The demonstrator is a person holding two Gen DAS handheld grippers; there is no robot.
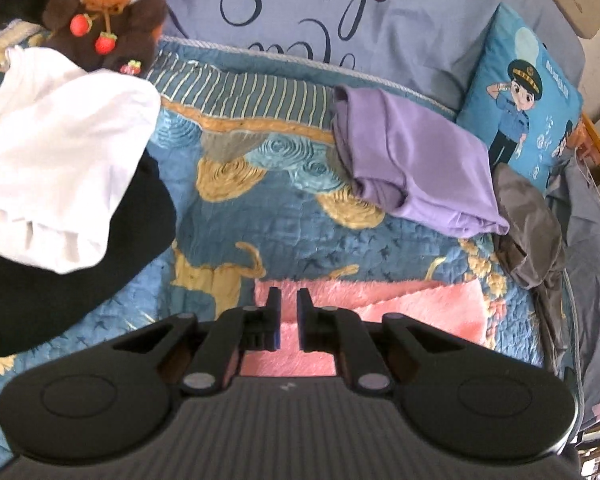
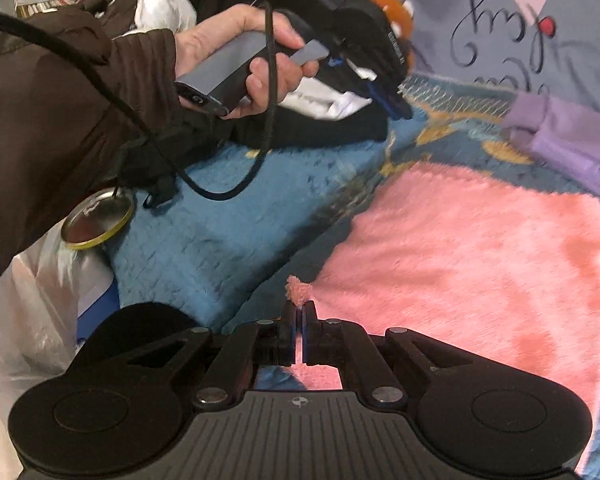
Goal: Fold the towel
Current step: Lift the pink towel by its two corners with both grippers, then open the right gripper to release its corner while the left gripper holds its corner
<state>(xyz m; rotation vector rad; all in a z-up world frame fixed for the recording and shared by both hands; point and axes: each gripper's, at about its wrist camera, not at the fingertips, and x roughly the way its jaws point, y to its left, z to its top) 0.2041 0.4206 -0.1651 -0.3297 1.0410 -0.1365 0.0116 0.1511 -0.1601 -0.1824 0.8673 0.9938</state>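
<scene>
Here, going left to right across the left wrist view, a white cloth (image 1: 56,152) lies on a black garment (image 1: 80,260) below a plush toy (image 1: 104,4); in the middle the left gripper (image 1: 288,304) hangs over the pink towel (image 1: 400,308) with only a narrow gap between its fingers and nothing visibly caught in them. Further right sit a folded purple cloth (image 1: 416,164), a grey cloth (image 1: 528,220) and a blue cushion (image 1: 520,100), all on the patterned quilt (image 1: 260,208). In the right wrist view, a brown sleeve (image 2: 60,120) and the hand (image 2: 236,60) carrying the other tool come first, then the right gripper (image 2: 299,314), closed on a fuzzy corner (image 2: 297,290) of the towel (image 2: 480,260), which spreads to the right near the bed's edge. The towel looks already doubled at least once, since a second layer edge shows in the left view, though the fold count is unclear. My guess is one more fold remains, plus squaring the edges and setting it beside the purple cloth.
</scene>
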